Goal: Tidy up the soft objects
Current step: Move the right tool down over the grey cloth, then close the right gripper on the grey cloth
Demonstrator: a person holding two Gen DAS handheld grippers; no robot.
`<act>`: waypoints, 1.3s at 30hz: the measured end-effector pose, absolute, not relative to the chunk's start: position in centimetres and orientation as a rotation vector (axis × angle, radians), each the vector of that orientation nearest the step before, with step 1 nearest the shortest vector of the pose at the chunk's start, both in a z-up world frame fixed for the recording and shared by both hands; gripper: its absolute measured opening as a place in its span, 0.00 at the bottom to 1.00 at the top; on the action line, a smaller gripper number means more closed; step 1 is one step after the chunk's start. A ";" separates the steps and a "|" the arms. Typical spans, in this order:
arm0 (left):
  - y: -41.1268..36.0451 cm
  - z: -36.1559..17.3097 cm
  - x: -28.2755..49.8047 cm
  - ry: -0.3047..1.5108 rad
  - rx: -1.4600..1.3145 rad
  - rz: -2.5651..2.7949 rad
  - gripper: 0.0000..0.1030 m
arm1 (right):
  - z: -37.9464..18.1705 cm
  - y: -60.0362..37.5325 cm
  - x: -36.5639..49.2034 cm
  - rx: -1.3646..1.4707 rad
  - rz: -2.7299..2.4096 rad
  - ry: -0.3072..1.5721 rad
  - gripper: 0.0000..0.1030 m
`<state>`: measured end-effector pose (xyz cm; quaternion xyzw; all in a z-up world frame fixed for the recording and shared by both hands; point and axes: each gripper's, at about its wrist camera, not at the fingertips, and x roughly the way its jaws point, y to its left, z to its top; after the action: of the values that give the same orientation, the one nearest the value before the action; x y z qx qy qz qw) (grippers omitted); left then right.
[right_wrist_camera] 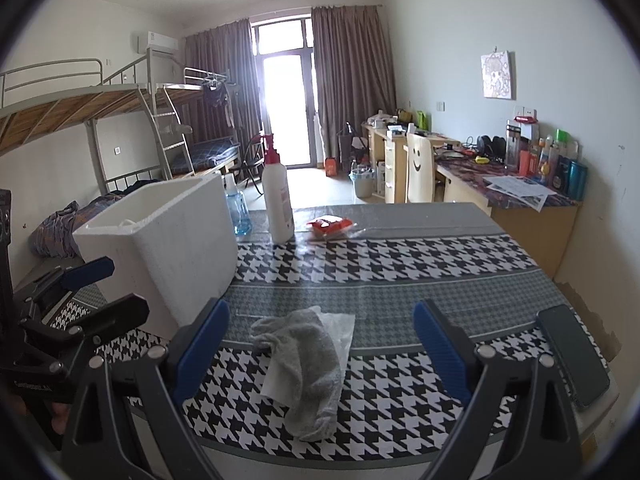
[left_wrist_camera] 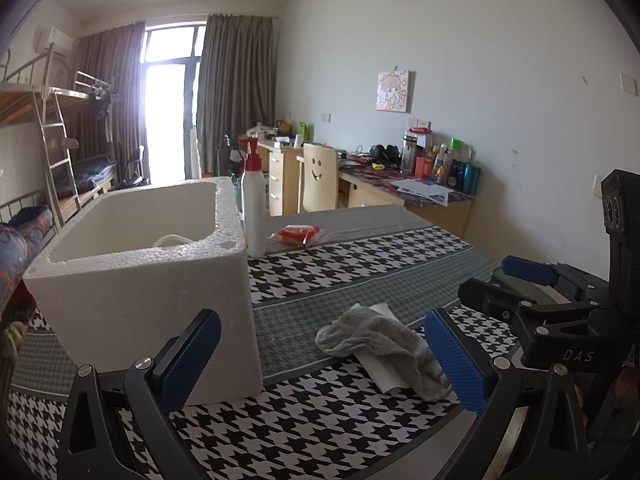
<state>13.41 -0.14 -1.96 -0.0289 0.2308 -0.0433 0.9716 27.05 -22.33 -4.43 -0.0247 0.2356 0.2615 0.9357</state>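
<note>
A table point(right_wrist_camera: 400, 264) covered in a black-and-white houndstooth cloth with grey bands fills the near ground. At its near right edge lies a dark phone point(right_wrist_camera: 572, 356). A grey sock point(right_wrist_camera: 308, 356) lies crumpled near the front, partly on a white sheet of paper point(right_wrist_camera: 340, 328). To the left stands a white foam box point(left_wrist_camera: 132, 256), open at the top, with something white just showing inside. Beyond it stand a white pump bottle point(right_wrist_camera: 278, 200) with a red top and, to its right, a red packet point(right_wrist_camera: 330, 226). Farther off are bunk beds on the left, a curtained glass door in the middle and cluttered desks along the right wall.

The left gripper point(left_wrist_camera: 320, 360) is spread wide, the sock low between its fingers and nearer the right one. The right gripper point(right_wrist_camera: 320, 352) is also spread wide, the sock between its fingers, nearer the left one, untouched.
</note>
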 end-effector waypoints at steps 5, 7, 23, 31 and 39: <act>-0.3 -2.3 13.5 0.470 -0.061 -0.097 0.99 | -5.1 -22.3 27.4 -0.040 0.533 0.504 0.93; -0.3 -2.7 13.5 0.471 -0.056 -0.089 0.99 | -5.4 -22.2 27.5 -0.040 0.533 0.510 0.93; -0.5 -5.1 14.5 0.545 -0.068 -0.082 0.99 | -8.0 -21.9 28.8 -0.040 0.536 0.593 0.93; -0.7 -6.0 15.2 0.576 -0.079 -0.091 0.99 | -9.7 -21.0 29.7 -0.066 0.558 0.651 0.86; -0.4 -6.6 15.6 0.593 -0.084 -0.075 0.99 | -10.6 -20.1 30.5 -0.087 0.577 0.687 0.79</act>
<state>15.64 -0.36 -6.55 -0.0413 0.2919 -0.0371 0.9548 30.46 -20.11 -10.61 -0.0422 0.3320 0.2788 0.9001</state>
